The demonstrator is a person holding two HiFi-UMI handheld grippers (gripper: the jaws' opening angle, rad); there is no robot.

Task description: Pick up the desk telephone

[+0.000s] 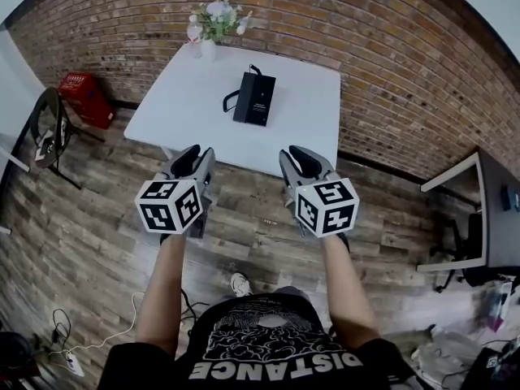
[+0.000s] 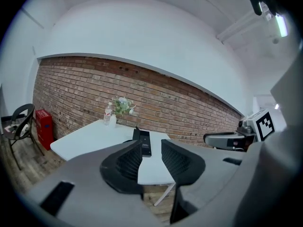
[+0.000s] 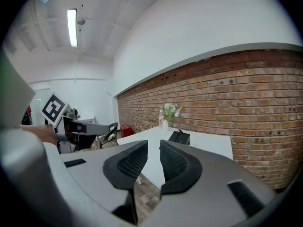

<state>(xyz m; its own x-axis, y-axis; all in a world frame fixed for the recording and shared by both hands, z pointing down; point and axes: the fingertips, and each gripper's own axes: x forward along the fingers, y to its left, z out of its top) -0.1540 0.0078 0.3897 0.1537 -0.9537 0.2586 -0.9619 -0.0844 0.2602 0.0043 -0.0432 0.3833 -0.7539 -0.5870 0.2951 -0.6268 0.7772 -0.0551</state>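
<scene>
At the bottom of the head view, I have both forearms stretched forward over the wood-plank floor [image 1: 244, 226]. The left gripper [image 1: 195, 159] sits lower left of centre and the right gripper [image 1: 299, 159] lower right of centre, side by side and apart from each other. Both stop short of the near edge of the white table [image 1: 175, 112].

In the left gripper view, its jaws stand a narrow way apart with only air between the ribbed pads. In the right gripper view, the gap is narrower still and also empty. Neither gripper holds anything.

Further up the frame, the black desk telephone [image 1: 254, 98] lies flat near the middle of the table, with its cord curling off its left side. It is well beyond both grippers.

At the table's far upper-left corner, a vase of flowers [image 1: 215, 19] stands beside a water bottle [image 1: 195, 35].

Left of the table are a black chair [image 1: 50, 132] and a red crate [image 1: 85, 96]. The brick wall [image 1: 390, 71] runs behind everything.
</scene>
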